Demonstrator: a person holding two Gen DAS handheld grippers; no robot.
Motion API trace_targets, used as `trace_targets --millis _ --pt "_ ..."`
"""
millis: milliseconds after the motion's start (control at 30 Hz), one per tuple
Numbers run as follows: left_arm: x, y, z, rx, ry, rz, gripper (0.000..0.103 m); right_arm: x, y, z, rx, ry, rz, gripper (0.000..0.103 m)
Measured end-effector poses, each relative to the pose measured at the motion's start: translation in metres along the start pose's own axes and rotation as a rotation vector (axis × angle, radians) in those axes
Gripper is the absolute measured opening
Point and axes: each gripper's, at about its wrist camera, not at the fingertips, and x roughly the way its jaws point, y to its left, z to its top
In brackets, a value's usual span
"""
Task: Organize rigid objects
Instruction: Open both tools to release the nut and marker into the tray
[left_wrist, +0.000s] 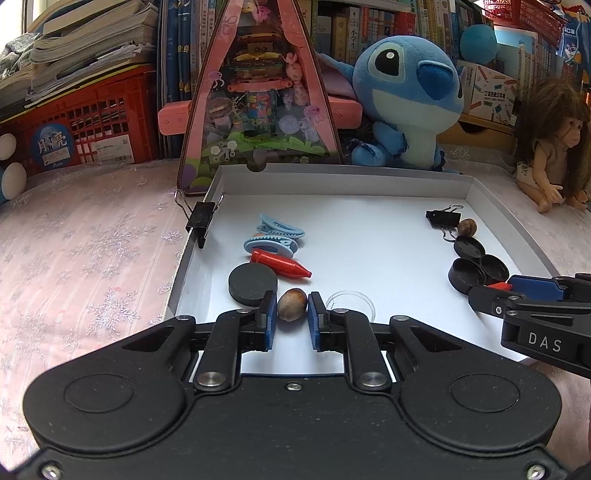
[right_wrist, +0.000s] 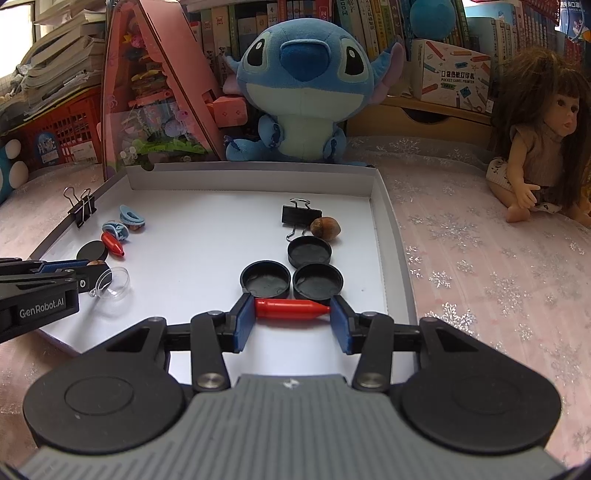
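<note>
While the left hand-held gripper pinches a nut, the right hand-held gripper clamps a red bullet-shaped piece (endwise).

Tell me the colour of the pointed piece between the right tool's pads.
Red; the pointed piece shows best in the right wrist view.

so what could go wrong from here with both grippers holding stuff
1. The right gripper pinches the red cone end to end, the right pad on its narrow tip; it could slip or swing out.
2. The left gripper holds a round nut that could pop free.
3. The clear dome sits right beside the left gripper and could get knocked.
</note>
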Motion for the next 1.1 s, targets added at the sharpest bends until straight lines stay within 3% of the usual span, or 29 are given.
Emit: trace_targets --millis 67,167,300,400,633,1100 --pt "0.000 0.000 0.000 -0.004 0.000 0.002 0.017 -0.001 0.000 0.000 0.000 0.000 -0.005 0.061" --pt "-0.001 -0.001 0.000 -0.007 0.000 0.001 0.021 -0.002 -0.001 -0.001 -0.001 0.000 -0.004 0.062" --pt "-0.004 -0.002 -0.001 -0.004 0.002 -0.004 0.042 -0.005 0.000 -0.004 -0.011 -0.004 -0.002 0.068" --pt "-0.007 -0.002 -0.001 -0.011 0.005 -0.005 0.048 -0.007 0.001 -0.005 -0.013 -0.007 0.000 0.070" --pt "-0.025 -0.001 -0.001 -0.026 -0.020 -0.022 0.072 -0.018 0.000 -0.008 -0.008 -0.033 0.000 0.077" --pt "-0.072 -0.012 -0.008 0.020 -0.095 -0.057 0.081 -0.056 -0.001 -0.017 -0.020 -0.109 0.005 0.087"
